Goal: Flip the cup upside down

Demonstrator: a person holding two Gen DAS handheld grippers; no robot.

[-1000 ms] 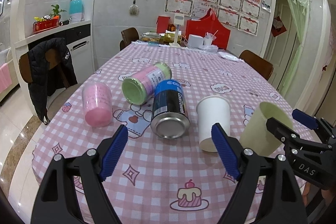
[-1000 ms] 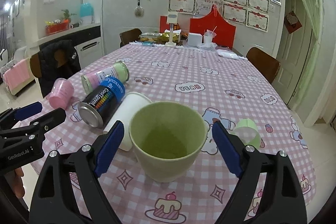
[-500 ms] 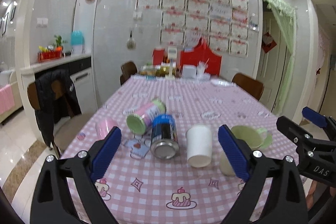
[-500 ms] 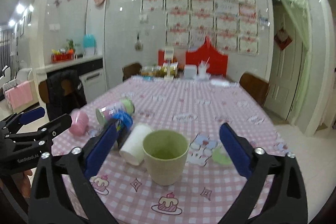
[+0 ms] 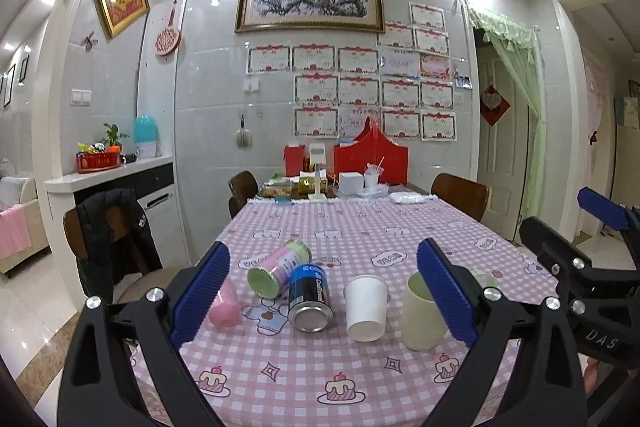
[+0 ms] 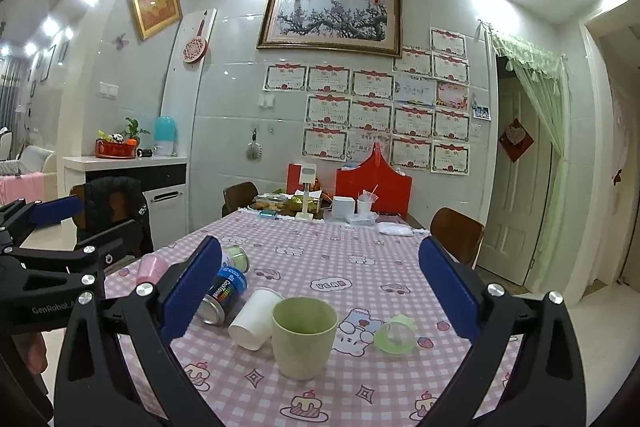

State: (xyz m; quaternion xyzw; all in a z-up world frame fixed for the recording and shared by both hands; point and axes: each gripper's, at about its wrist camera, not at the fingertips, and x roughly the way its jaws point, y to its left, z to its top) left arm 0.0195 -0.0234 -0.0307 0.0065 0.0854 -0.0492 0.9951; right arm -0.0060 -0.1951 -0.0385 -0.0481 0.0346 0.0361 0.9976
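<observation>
Both tongs are hanging spread wide above the near edge of the tabletop (image 6: 360, 259), gripping nothing: the right tongs (image 6: 320, 291) are framing the green cup (image 6: 304, 337), and the left tongs (image 5: 322, 293) are framing the row of things lying farther left. That green cup is standing upright, mouth up, near the front of the pink checked cloth, well apart from either set of blue pads. A white paper cup (image 6: 254, 319) is lying on its side just left of it, seemingly touching its wall, though the angle is making that hard to settle. Farther left a blue can (image 6: 222, 293) is lying on its side with its metal end toward the near edge, and beyond it a pink-and-green tin (image 5: 280, 269) is lying likewise. A pink cup (image 5: 225, 309) is sitting at the left border of the cloth. To the right of the green cup a roll of green tape (image 6: 395, 334) is resting on the cloth.
</observation>
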